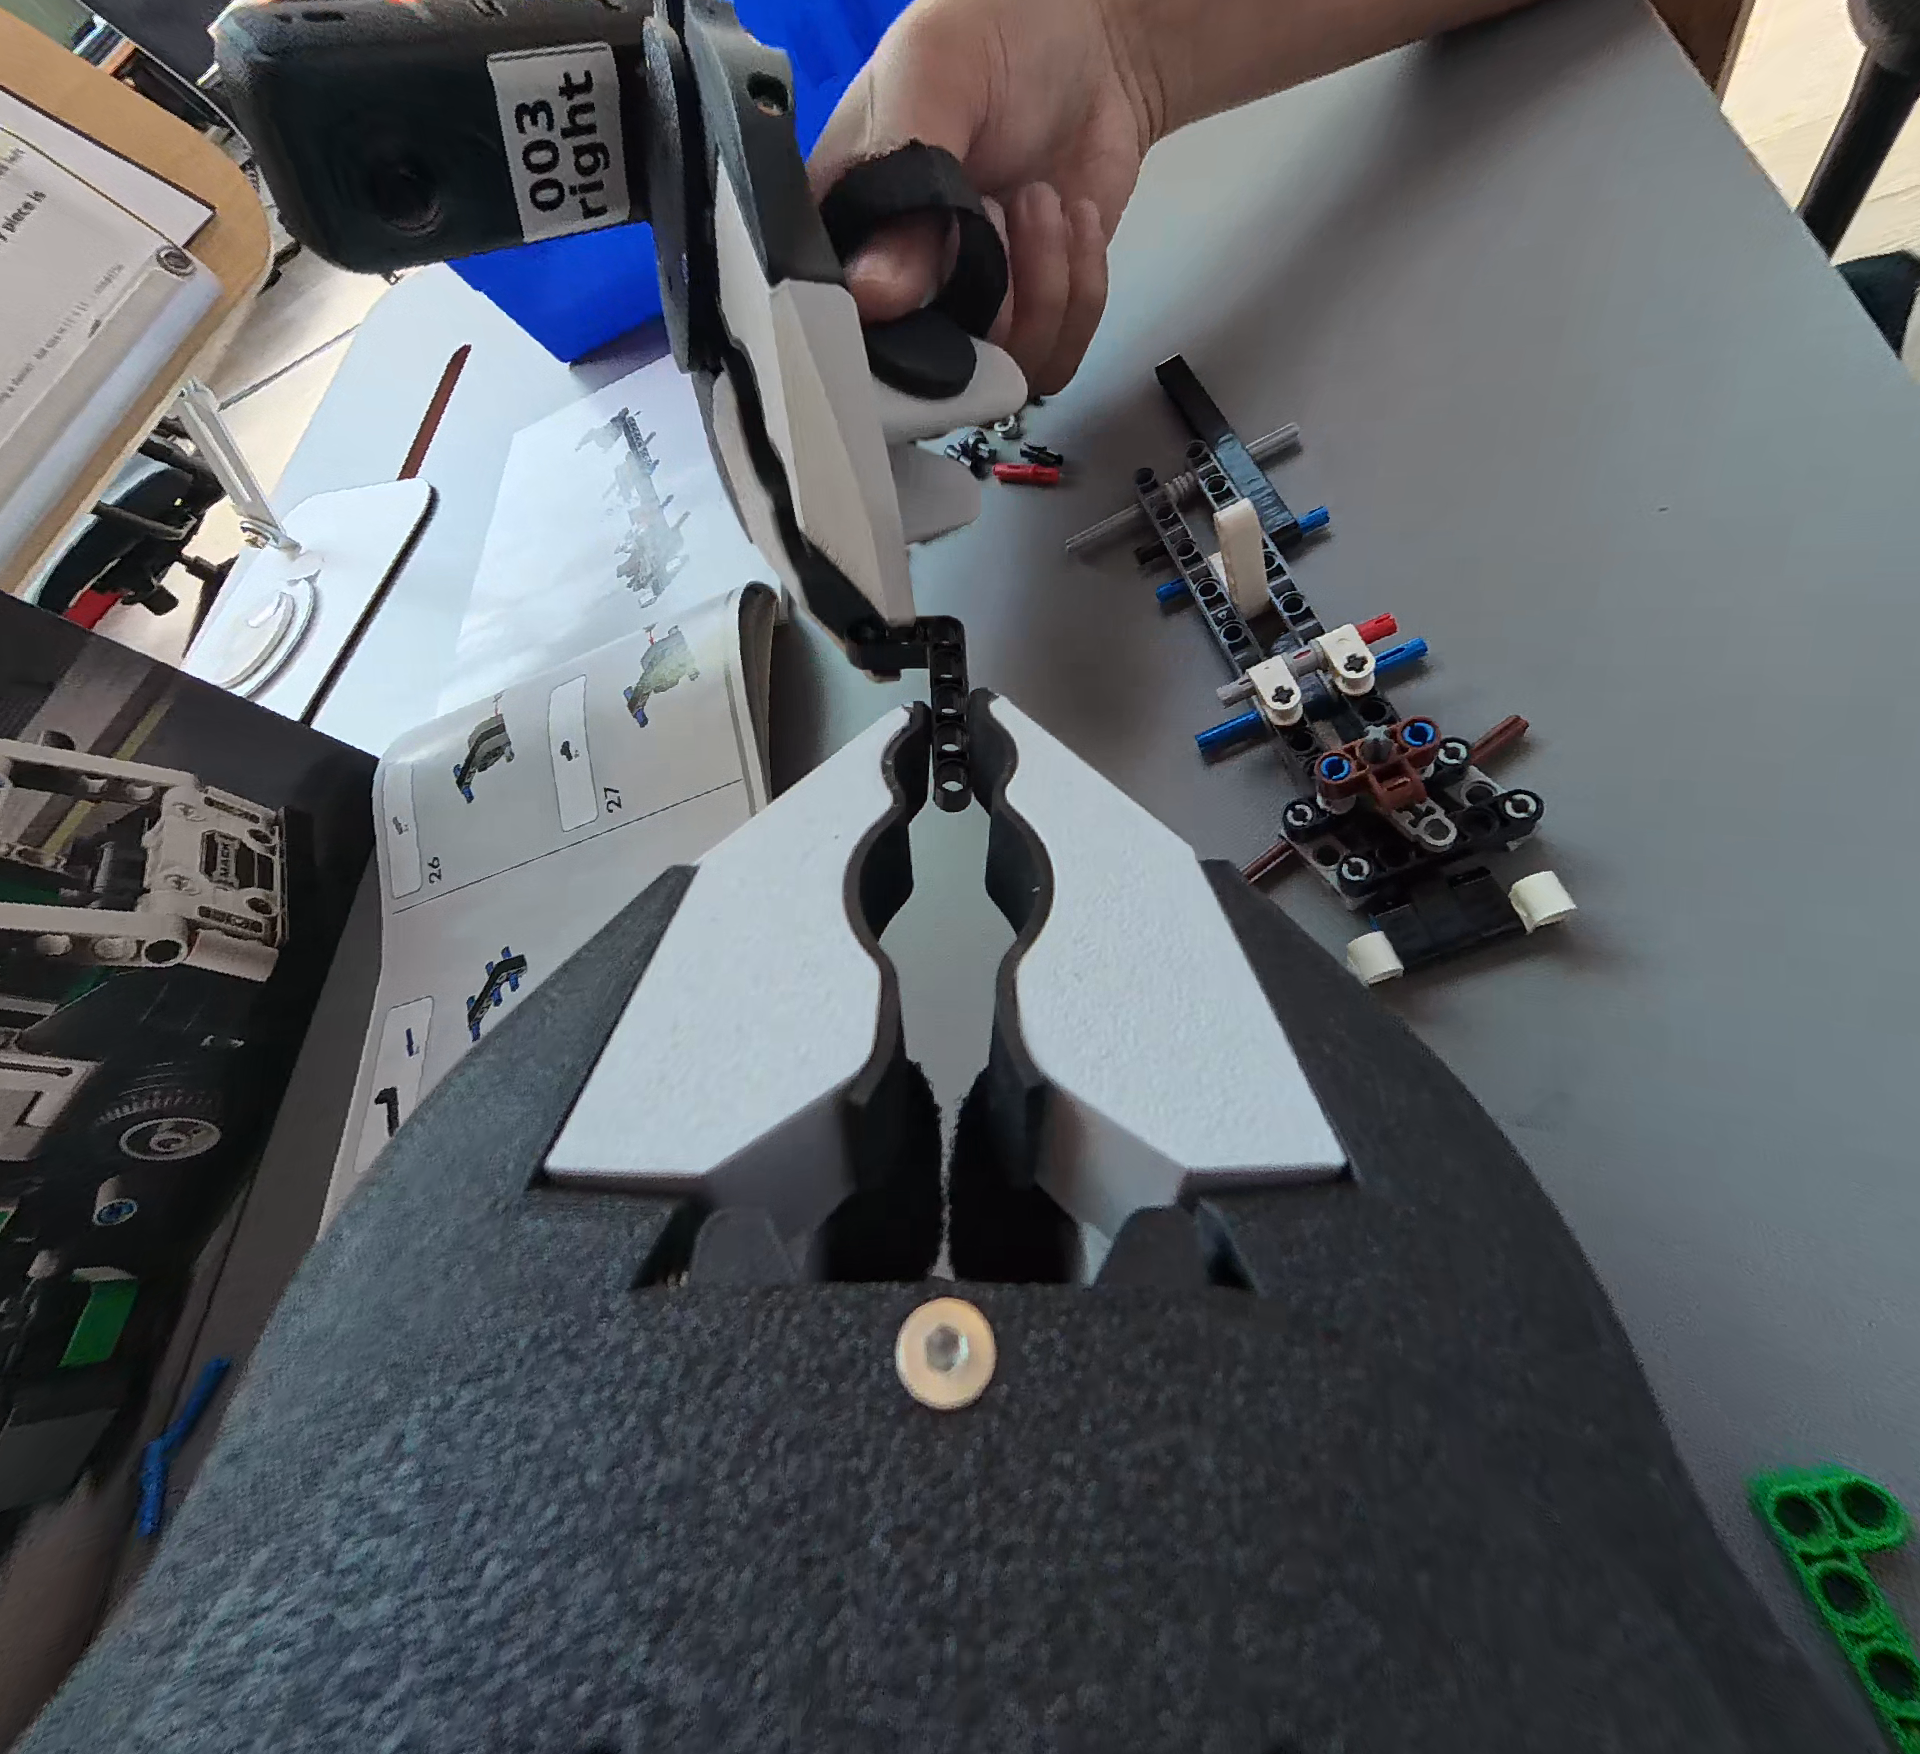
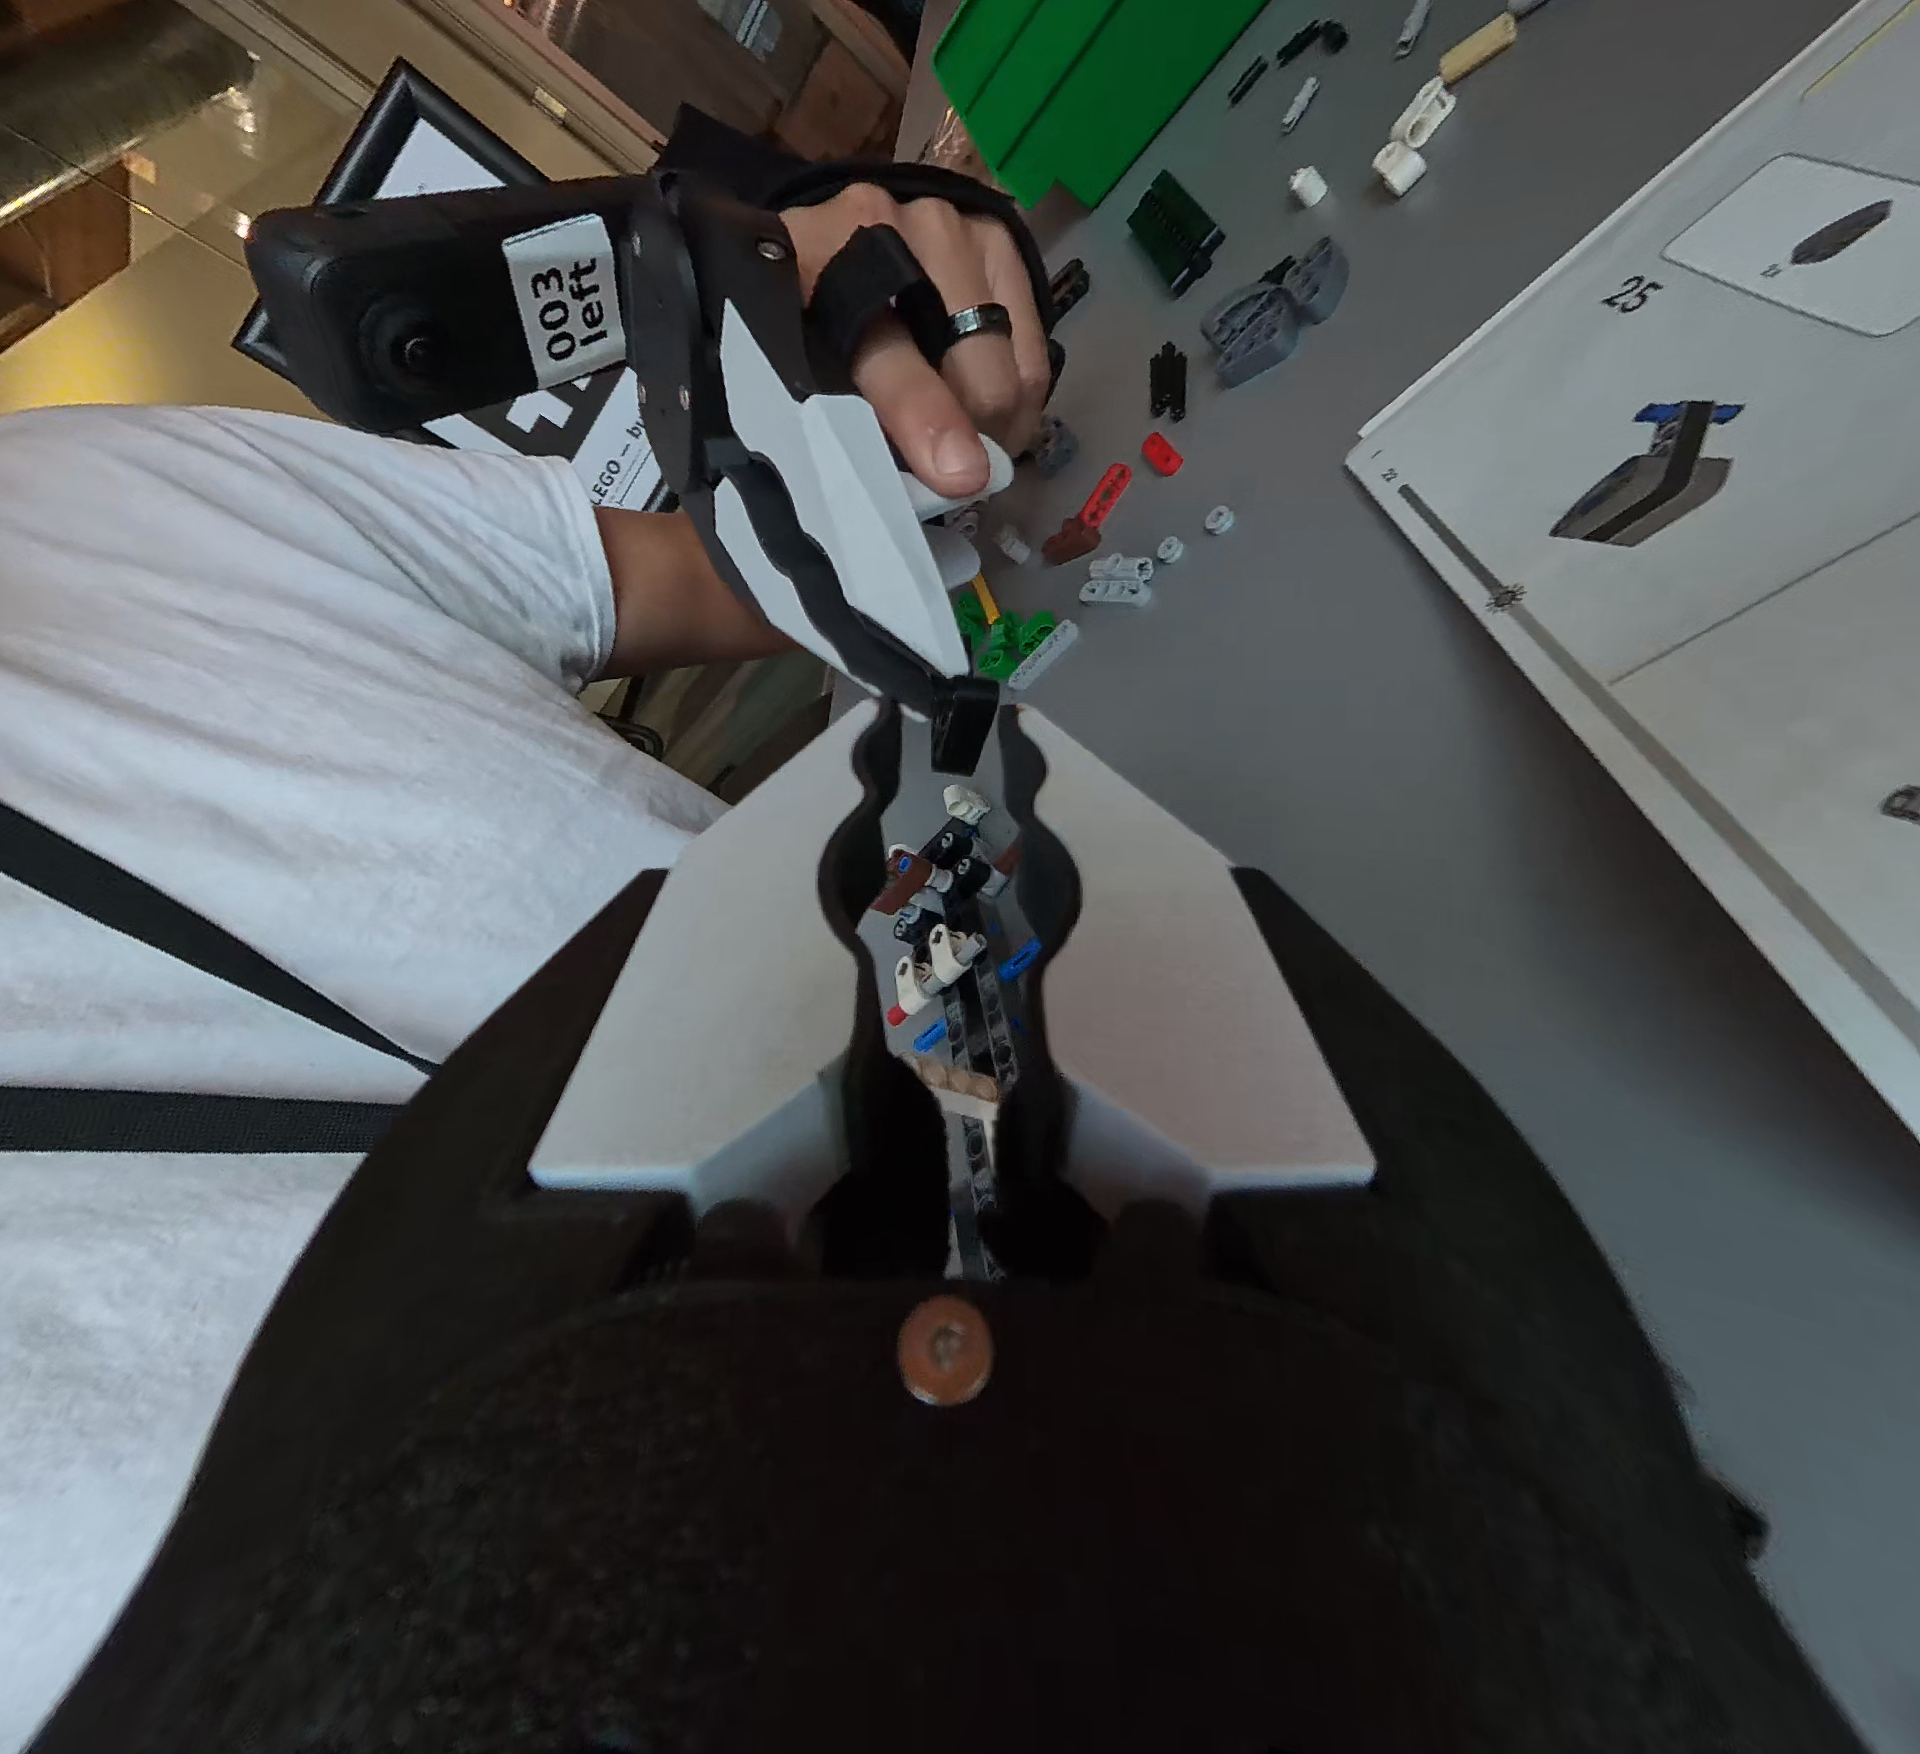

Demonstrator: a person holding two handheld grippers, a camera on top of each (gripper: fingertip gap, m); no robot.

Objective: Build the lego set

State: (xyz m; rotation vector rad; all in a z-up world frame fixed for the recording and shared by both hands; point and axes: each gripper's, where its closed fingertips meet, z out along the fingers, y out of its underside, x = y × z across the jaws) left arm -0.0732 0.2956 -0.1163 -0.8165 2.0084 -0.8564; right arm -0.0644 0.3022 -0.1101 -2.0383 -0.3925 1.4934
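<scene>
**Black L-shaped beam held between two grippers**

The black L-shaped beam [image 1: 948,717] hangs above the counter [image 1: 1558,354]. The left gripper [image 1: 951,748] clamps its long arm in nearly closed jaws. The right gripper [image 2: 961,728] has jaws slightly parted around the short arm, a gap visible. The chassis assembly [image 1: 1351,717] lies right of the left jaws, the instruction booklet [image 1: 582,717] left.

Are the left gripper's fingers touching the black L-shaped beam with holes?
Touching: the left wrist view shows both fingers pressed against the black L-shaped beam.
</scene>
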